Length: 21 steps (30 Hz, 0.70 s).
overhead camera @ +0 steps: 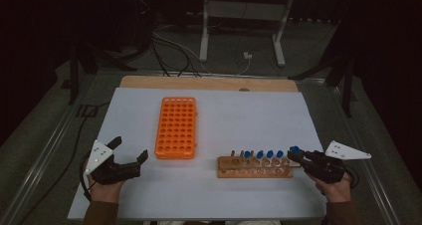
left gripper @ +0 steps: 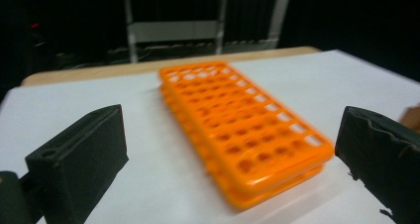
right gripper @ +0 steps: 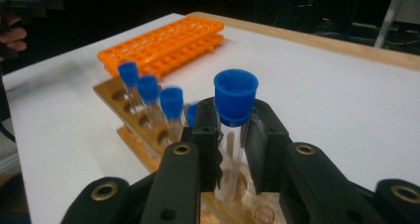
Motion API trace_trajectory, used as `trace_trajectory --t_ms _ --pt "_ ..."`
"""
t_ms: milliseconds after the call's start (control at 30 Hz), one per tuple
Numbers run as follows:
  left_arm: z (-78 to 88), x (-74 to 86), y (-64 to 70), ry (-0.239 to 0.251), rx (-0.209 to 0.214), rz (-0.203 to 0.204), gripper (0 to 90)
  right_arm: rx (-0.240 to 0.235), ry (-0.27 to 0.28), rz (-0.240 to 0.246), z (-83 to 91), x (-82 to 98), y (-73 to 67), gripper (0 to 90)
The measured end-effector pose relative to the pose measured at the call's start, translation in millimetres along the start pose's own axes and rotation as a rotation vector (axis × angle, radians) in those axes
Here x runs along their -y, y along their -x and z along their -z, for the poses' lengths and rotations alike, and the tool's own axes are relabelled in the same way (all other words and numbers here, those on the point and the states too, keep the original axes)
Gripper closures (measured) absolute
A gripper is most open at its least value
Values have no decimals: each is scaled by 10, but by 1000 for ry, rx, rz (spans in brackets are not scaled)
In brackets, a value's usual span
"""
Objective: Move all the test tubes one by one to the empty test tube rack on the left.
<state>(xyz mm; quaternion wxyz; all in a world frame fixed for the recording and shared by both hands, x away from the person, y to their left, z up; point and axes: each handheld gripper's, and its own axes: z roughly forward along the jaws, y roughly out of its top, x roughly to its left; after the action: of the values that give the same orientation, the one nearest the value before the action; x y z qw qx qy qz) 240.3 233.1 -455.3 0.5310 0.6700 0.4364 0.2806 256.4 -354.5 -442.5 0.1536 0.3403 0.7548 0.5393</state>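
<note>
While the right gripper (right gripper: 233, 135) clamps the light, fragile, slippery blue-capped tube (right gripper: 235, 116) just below its cap, the left gripper (left gripper: 223, 149) stands open.

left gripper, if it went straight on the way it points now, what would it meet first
Most likely the orange rack, which lies straight ahead between the open left gripper and the table's far edge; white tabletop comes before it, though depth is hard to judge.
</note>
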Motion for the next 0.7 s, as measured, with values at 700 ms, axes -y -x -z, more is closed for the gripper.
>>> trace_trajectory --t_ms 700 --pt "-361 -351 340 -87 201 -44 6 24 -12 59 -97 -593 -53 764"
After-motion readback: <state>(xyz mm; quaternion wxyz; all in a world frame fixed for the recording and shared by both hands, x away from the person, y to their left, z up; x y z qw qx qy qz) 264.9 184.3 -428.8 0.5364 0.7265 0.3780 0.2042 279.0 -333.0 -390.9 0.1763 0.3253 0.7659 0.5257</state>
